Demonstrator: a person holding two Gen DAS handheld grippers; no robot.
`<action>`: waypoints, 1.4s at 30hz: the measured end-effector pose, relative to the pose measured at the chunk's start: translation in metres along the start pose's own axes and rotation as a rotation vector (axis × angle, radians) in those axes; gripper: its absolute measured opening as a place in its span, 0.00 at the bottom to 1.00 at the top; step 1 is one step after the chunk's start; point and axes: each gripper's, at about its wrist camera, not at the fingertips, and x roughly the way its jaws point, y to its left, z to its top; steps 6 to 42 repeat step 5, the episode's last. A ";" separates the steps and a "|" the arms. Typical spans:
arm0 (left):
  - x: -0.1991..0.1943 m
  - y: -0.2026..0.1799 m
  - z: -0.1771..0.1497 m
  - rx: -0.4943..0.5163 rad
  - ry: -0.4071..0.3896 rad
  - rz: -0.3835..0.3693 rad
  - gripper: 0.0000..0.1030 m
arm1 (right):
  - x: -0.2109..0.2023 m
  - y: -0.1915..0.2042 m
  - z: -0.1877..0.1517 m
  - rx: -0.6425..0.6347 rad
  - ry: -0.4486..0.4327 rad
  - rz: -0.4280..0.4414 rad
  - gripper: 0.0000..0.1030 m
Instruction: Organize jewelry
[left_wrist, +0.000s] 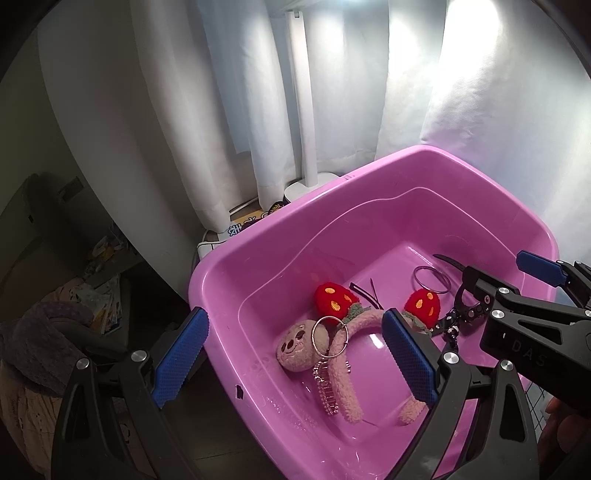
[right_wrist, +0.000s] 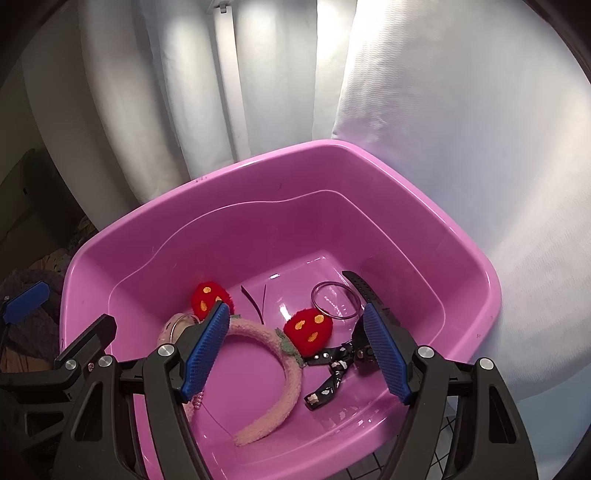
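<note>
Left gripper (left_wrist: 295, 356): jaws spread wide, nothing between the blue pads (left_wrist: 408, 360), poised over the near left rim of the pink tub (left_wrist: 258, 236), one pad outside the wall, the other above the floor. Right gripper (right_wrist: 297, 356): jaws likewise released and empty, hovering above the tub's near right part.

Below the jaws, on the tub floor: a fuzzy pink headband (right_wrist: 273, 398) with two red strawberries (right_wrist: 308, 326), lying flat in the middle. At its left end, a pink plush face (left_wrist: 295, 349), with a thin metal ring (left_wrist: 330, 336) resting across face and band. Just below the ring, a beaded clip (left_wrist: 327, 391), touching the band. Right of the band, a black strap with studs (right_wrist: 328, 384), partly hidden behind the right pad. Further back, a clear bangle (right_wrist: 335, 300) flat on the floor, a black comb-like piece (right_wrist: 364, 291) touching its right edge. Between the strawberries, a thin dark hairpin (right_wrist: 255, 301).

Behind the tub: white curtain (right_wrist: 443, 147) and a white lamp post (left_wrist: 301, 110). Left of it: dim clutter, too dark to tell.
</note>
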 end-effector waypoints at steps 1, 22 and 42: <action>0.000 0.001 0.000 -0.006 0.003 -0.005 0.90 | -0.001 0.000 -0.001 -0.001 -0.001 -0.002 0.70; -0.001 0.002 -0.001 -0.009 0.005 -0.006 0.90 | -0.004 -0.001 -0.002 0.001 -0.007 -0.002 0.70; -0.001 0.002 -0.001 -0.009 0.005 -0.006 0.90 | -0.004 -0.001 -0.002 0.001 -0.007 -0.002 0.70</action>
